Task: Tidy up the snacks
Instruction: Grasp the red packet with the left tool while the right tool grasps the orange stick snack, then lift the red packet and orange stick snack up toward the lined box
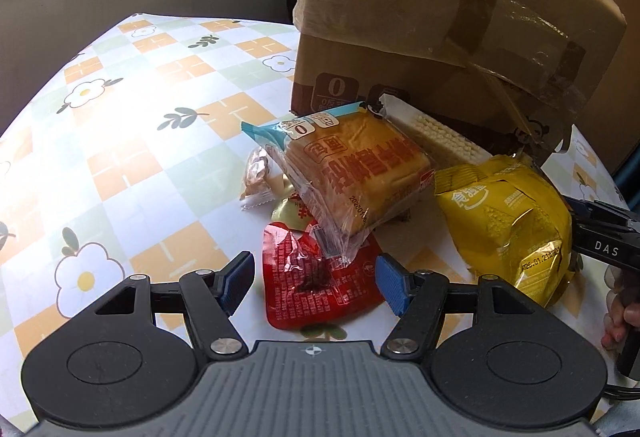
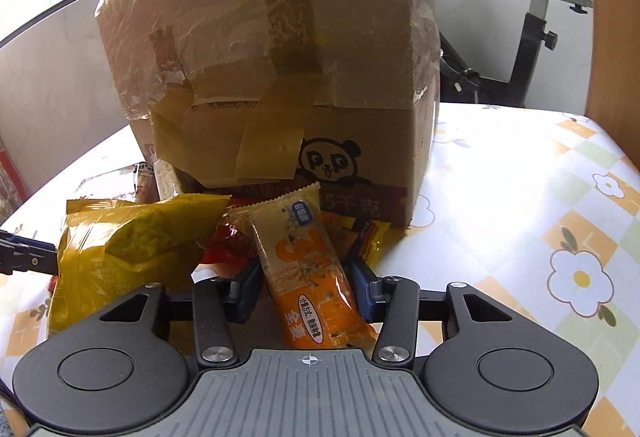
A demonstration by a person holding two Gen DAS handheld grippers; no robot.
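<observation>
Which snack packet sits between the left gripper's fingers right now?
The red packet, lying flat on the tablecloth between the left gripper's open fingers. The bread pack overlaps its far edge, and the yellow bag lies off to the right.

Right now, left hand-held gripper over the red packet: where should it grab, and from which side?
Take the red packet by its near, uncovered half, coming down from above with the left hand-held gripper, whose open jaws already straddle it. It lies flat, and the bread pack overlaps its far end.
</observation>
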